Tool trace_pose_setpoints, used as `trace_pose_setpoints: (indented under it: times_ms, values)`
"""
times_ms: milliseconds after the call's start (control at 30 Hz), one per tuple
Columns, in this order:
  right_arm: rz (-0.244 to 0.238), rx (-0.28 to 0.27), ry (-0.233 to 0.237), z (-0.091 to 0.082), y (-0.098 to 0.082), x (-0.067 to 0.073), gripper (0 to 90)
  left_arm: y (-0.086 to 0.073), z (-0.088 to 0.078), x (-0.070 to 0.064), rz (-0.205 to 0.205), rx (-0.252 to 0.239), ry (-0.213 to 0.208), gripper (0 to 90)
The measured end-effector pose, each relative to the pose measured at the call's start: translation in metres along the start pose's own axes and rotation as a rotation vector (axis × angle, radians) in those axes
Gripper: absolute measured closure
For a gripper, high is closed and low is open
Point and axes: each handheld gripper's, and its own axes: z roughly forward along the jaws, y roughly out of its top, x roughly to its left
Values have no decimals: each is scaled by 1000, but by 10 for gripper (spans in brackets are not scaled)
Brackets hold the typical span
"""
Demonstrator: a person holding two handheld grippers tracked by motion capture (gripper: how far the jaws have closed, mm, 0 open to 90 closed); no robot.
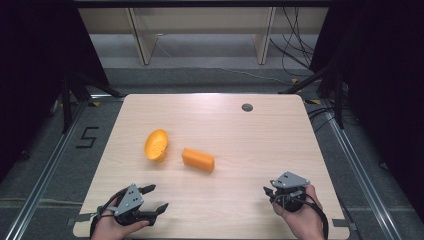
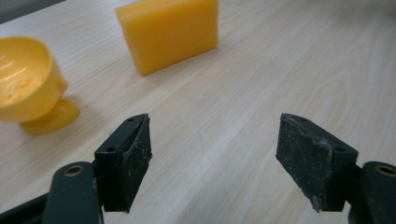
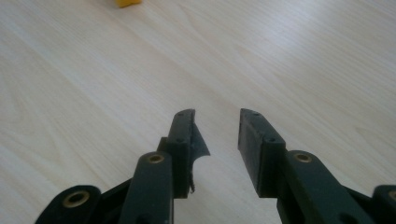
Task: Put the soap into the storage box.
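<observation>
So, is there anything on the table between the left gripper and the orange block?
No. In the high view and the left gripper view, only bare wood lies between the open left gripper and the orange block. The yellow bowl sits off to the side.

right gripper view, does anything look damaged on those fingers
Yes: the pad on the left-hand finger is torn, a ragged flap sticking into the gap. The other finger looks intact. The right gripper holds nothing.

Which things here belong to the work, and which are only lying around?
Belong to the work:
- yellow bowl, tipped on its side
- orange block
- left gripper, right gripper, both open and empty

Lying around:
- cables on the floor behind the table
</observation>
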Motion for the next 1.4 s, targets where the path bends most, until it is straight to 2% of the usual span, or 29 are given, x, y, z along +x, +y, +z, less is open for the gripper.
trace_pose_setpoints:
  times_ms: [33,67,100,133,167,200,233,267,300,333,367,433,467,567,700,767,800,833,900,1000,1100,1233,1267,1333,1400]
  values:
    - [-20,-11,-9,2,-1,-3,658,0,0,0,0,0,0,255]
    - [-6,-5,-6,1,0,-3,656,13,3,6,43,24,-22,255]
    - [-11,0,-7,1,-1,-4,649,20,4,10,77,37,-18,256]
    - [-11,-1,-5,1,-1,-5,647,27,6,14,94,48,-37,256]
    - [-9,-8,-9,1,-2,-4,643,34,9,18,109,81,-56,257]
    - [10,7,-2,-1,-2,-3,637,34,9,18,109,81,-56,260]
    - [-6,5,2,-2,-3,-3,636,46,15,26,179,157,-109,267]
    - [-4,-13,1,-2,-3,-3,633,51,18,29,211,181,-127,271]
    - [-12,-16,1,-3,-3,-3,627,56,22,32,213,193,-145,272]
    - [-12,-16,1,-3,-3,-3,627,56,22,32,213,193,-145,271]
    - [3,-20,0,-4,-5,-2,623,65,29,37,206,231,-171,271]
    - [17,-3,6,-7,-6,-1,609,73,35,42,229,261,-180,269]
    - [-3,-15,-2,-6,-8,-1,607,73,35,42,229,261,-180,269]
    - [-2,-14,6,-9,-11,1,600,91,46,49,263,273,-195,266]
    - [1,-15,8,-10,-13,2,595,102,56,55,290,284,-218,258]
    - [10,-15,9,-12,-14,2,592,105,61,58,303,281,-211,258]
    - [37,-8,12,-13,-14,3,591,107,64,60,321,289,-210,258]
    - [19,-17,6,-12,-15,1,590,108,66,60,322,286,-213,258]
    - [28,-23,6,-11,-15,1,588,111,69,64,352,312,-232,253]
    - [34,-20,10,-11,-15,1,585,115,78,66,373,304,-235,246]
    - [32,-13,15,-10,-14,2,582,119,88,68,408,321,-244,241]
    - [24,-13,20,-10,-14,1,581,121,102,72,429,325,-248,233]
    - [41,-14,21,-9,-15,2,580,121,105,73,437,331,-247,236]
    - [37,-12,23,-9,-15,2,580,122,112,76,458,354,-258,237]
    - [25,-14,27,-9,-15,1,580,122,119,76,456,368,-259,233]
